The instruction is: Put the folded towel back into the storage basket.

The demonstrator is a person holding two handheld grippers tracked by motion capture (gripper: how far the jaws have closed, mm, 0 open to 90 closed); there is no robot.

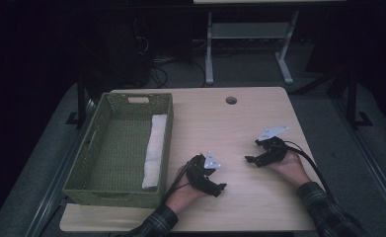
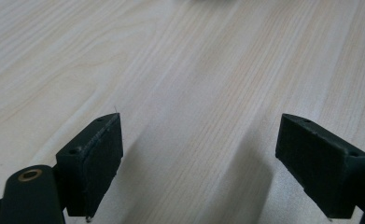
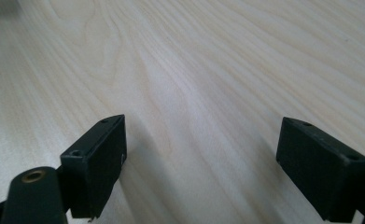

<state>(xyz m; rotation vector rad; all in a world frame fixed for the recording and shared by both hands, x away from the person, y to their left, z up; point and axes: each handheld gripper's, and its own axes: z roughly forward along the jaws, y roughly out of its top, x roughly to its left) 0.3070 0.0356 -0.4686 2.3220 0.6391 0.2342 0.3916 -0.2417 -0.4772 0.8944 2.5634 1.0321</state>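
Note:
My left gripper (image 1: 219, 189) rests low over the light wooden table (image 1: 230, 128), just right of the green woven basket (image 1: 101, 190). Its jaws stand wide apart with only bare wood between them (image 2: 199, 154). My right gripper (image 1: 251, 160) lies toward the right side of the table, pointing left. It too is open, with nothing between its black pads (image 3: 103, 168). A white rolled cloth (image 1: 153, 150) lies along the right inner wall of the basket.
A round cable hole (image 1: 231, 100) sits near the table's far edge. Beyond the table stand a white desk frame (image 1: 250, 34) and cables on a dark floor. Bare wood stretches between and beyond the two grippers.

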